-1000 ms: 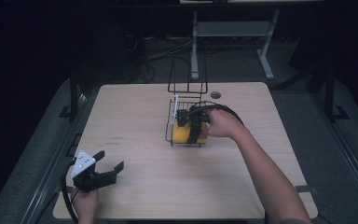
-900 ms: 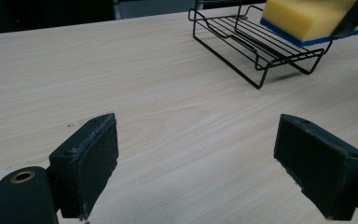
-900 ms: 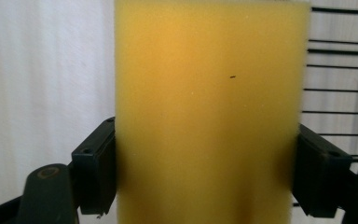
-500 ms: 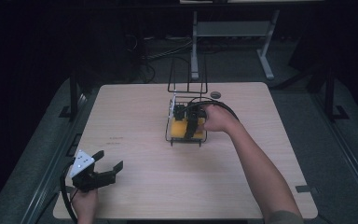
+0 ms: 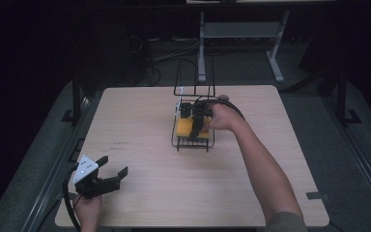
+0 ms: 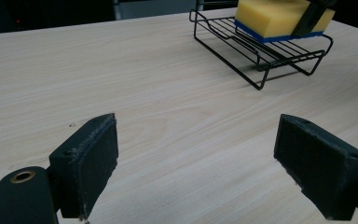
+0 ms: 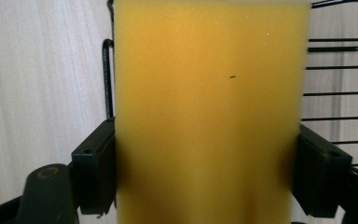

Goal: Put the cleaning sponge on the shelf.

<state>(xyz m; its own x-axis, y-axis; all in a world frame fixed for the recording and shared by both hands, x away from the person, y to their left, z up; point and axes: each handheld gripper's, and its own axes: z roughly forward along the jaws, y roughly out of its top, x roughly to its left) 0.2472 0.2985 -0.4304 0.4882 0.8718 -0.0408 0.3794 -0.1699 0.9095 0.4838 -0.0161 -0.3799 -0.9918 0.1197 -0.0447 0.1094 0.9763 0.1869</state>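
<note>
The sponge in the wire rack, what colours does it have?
Yellow sponge with a blue underside, clearest in the left gripper view.

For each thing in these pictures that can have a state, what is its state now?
Sponge: yellow with a blue underside, gripped on two sides, over the rack.
Wire rack: upright on the table, sponge in it.
Right gripper: shut on the sponge.
Left gripper: open, holding nothing, above the table.
</note>
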